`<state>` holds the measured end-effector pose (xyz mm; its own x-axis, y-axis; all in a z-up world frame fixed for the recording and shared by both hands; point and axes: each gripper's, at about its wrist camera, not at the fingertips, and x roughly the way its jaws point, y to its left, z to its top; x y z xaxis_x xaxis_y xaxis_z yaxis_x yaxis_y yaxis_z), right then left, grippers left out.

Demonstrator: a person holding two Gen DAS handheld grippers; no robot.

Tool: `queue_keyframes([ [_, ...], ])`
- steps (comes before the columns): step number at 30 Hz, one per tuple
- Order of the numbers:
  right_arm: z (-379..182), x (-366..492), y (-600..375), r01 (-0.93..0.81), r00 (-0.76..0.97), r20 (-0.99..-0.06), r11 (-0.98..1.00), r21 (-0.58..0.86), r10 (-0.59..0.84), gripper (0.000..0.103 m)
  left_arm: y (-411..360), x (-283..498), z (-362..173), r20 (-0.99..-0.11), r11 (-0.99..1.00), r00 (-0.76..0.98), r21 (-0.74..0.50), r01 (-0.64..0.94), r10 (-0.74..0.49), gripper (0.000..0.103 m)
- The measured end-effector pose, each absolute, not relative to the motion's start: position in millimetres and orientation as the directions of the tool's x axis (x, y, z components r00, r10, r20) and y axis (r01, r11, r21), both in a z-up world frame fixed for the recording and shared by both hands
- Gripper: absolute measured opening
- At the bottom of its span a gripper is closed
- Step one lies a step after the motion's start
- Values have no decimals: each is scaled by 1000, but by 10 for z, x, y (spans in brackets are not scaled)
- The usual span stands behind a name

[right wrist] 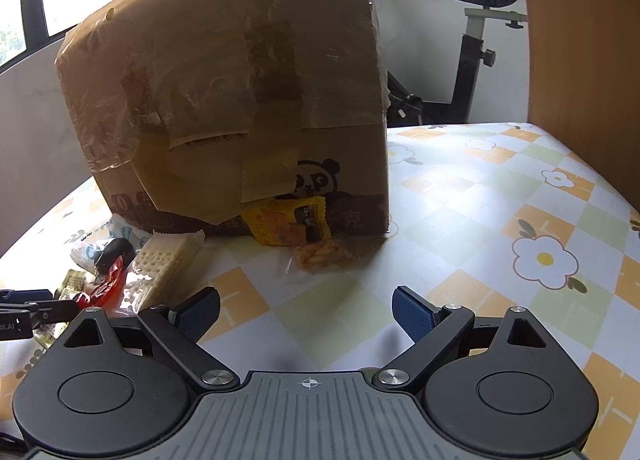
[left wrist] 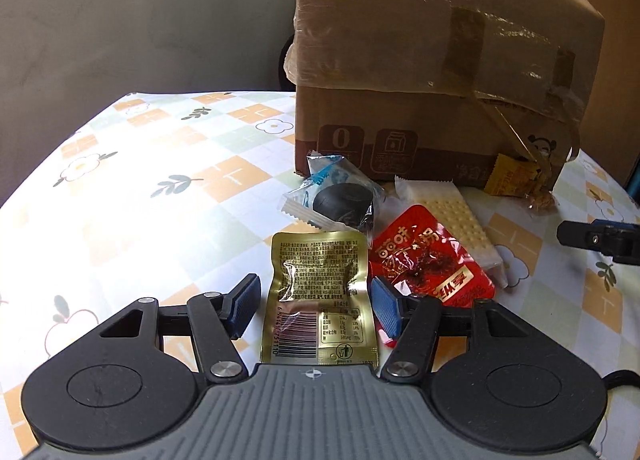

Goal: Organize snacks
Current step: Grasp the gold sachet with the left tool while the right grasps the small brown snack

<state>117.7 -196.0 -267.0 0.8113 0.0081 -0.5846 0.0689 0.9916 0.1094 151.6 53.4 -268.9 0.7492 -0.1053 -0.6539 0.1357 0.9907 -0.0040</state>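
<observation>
My left gripper (left wrist: 316, 302) is open, its blue pads either side of a gold foil snack packet (left wrist: 318, 296) lying flat on the table, not touching it. Beside it lie a red packet (left wrist: 430, 260), a white wafer pack (left wrist: 452, 220) and a clear pack with a dark round biscuit (left wrist: 340, 200). A yellow packet (left wrist: 510, 180) leans on the taped cardboard box (left wrist: 440, 80). My right gripper (right wrist: 306, 314) is open and empty above bare tablecloth. Ahead of it lie the yellow packet (right wrist: 290, 226) and a clear pack of orange snack (right wrist: 322, 254) by the box (right wrist: 240, 100).
The table has a floral checked cloth (right wrist: 500, 220). The box stands at the back with its flap hanging forward. An exercise bike (right wrist: 476, 56) and a wooden panel (right wrist: 580, 40) stand behind the table. The right gripper's finger (left wrist: 600, 238) shows at the left view's right edge.
</observation>
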Motion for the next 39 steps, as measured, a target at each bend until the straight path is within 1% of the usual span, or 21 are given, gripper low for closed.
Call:
queue_keyframes([
  [6,-2673,1183,-1948,70,810,-587,992,107,6,92,500,1559,-2693,-659,991,748,22,130,-83,64],
  [10,-2676,1181,-1959,74,809,-587,991,115,8,92,487,1506,-2674,-660,992,746,15,127,-85,57],
  [13,-2681,1182,-1975,78,808,-590,989,123,10,92,545,1422,-2661,-649,993,753,-38,111,-109,53],
  [16,-2681,1188,-1974,75,806,-592,990,122,12,92,599,1321,-2626,-627,991,768,-83,104,-133,46],
  [22,-2686,1197,-1965,75,803,-596,990,121,12,92,652,1237,-2602,-606,992,786,-109,65,-118,46],
  [27,-2688,1202,-1969,73,801,-599,990,122,15,92,655,1221,-2538,-581,989,803,-128,72,-134,46],
  [32,-2677,1250,-1980,89,785,-619,989,117,2,86,641,1186,-2488,-552,984,818,-156,88,-160,46],
  [34,-2661,1299,-1994,82,778,-629,990,119,12,80,644,1177,-2473,-543,982,823,-164,92,-167,46],
  [36,-2619,1365,-2002,70,779,-627,992,106,12,77,653,1161,-2470,-541,982,824,-169,90,-169,46],
  [39,-2544,1509,-2031,71,785,-619,993,92,2,77,685,1147,-2479,-539,979,824,-185,90,-177,46],
])
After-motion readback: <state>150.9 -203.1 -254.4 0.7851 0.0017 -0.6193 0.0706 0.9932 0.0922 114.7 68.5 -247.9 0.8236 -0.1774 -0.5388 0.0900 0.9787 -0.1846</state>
